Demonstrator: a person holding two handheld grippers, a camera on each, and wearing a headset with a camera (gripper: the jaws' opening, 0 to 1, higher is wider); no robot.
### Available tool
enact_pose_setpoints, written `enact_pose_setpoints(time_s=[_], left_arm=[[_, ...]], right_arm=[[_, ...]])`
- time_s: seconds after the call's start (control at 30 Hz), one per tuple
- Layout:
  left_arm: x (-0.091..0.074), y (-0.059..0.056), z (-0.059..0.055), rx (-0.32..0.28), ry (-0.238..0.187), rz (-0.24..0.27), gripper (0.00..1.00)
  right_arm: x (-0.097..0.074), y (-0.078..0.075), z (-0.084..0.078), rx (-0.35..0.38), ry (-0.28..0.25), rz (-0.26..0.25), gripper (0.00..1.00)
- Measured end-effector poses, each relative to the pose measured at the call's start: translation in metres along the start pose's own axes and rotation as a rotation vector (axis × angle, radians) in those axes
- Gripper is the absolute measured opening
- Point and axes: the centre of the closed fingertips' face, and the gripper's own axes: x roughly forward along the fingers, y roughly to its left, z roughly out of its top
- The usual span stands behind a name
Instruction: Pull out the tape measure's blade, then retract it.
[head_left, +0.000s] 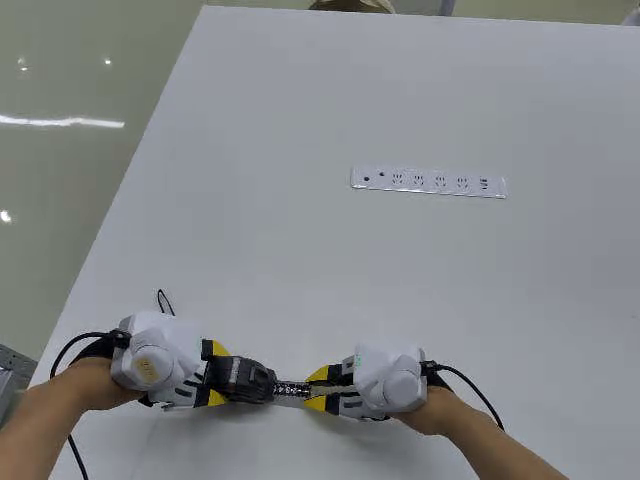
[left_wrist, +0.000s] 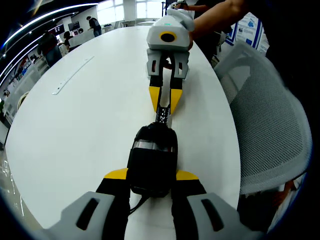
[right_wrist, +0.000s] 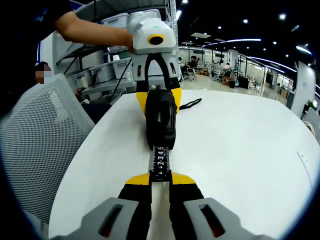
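The tape measure (left_wrist: 152, 160) is clamped by the left gripper (left_wrist: 151, 175), and a short bit of blade (right_wrist: 160, 161) is pinched tight by the right gripper (right_wrist: 160, 178).

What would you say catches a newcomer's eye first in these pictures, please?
At the near edge of the white table, the left gripper clamps the black tape measure, while the right gripper, facing it, pinches the short pulled-out blade. Further back on the table lies a white power strip.
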Motion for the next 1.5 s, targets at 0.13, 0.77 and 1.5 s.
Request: enact_pose_setpoints(time_s=[0.13, 0.77, 1.5], left_arm=[[0.000, 0.000, 0.000, 0.000, 0.001, -0.002, 0.27], [0.002, -0.001, 0.001, -0.005, 0.000, -0.010, 0.27], [0.003, -0.002, 0.002, -0.023, -0.006, -0.019, 0.28]], right_arm=[[-0.002, 0.000, -0.002, 0.006, 0.000, 0.002, 0.10], [-0.016, 0.001, -0.013, 0.020, 0.018, 0.003, 0.10], [-0.023, 0.002, -0.019, 0.036, 0.029, 0.010, 0.10]])
